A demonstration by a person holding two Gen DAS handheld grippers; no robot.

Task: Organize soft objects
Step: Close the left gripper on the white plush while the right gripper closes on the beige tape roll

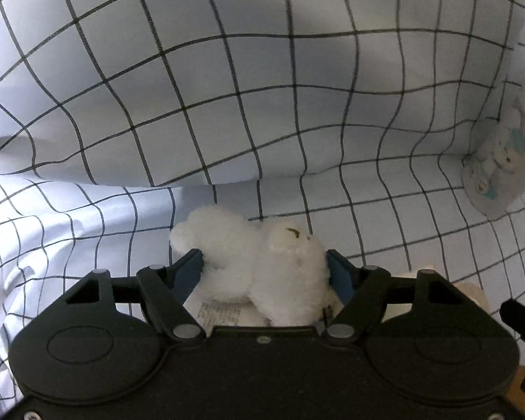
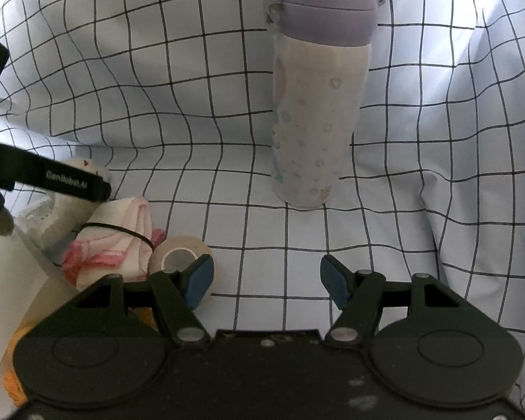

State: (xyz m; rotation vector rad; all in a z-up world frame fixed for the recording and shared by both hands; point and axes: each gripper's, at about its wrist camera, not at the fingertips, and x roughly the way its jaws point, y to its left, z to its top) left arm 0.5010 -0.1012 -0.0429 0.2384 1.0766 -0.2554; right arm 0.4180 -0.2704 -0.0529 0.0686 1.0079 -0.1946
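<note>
Here, in the left wrist view, the left gripper (image 1: 264,273) has its blue pads pressed against both sides of a white plush toy (image 1: 259,266), which bulges between them above the checked sheet (image 1: 227,87); a paper tag shows under the toy. At the sheet's right edge the foot of the patterned bottle (image 1: 490,171) is just visible. In the right wrist view, the right gripper (image 2: 266,281) stands part open with nothing between its pads, only bare sheet. The bottle stands upright on the sheet beyond it, well apart. Toward the left edge lie a pink-and-white cloth bundle (image 2: 115,245) bound with a black band and a tape roll (image 2: 180,257) touching it. A pale wall at the far left may belong to a container (image 2: 14,280), with something orange low beside it; I cannot tell what it holds. I judge the sorting only partly done: the toy is gripped, not yet placed, and the bundle is untouched.
</note>
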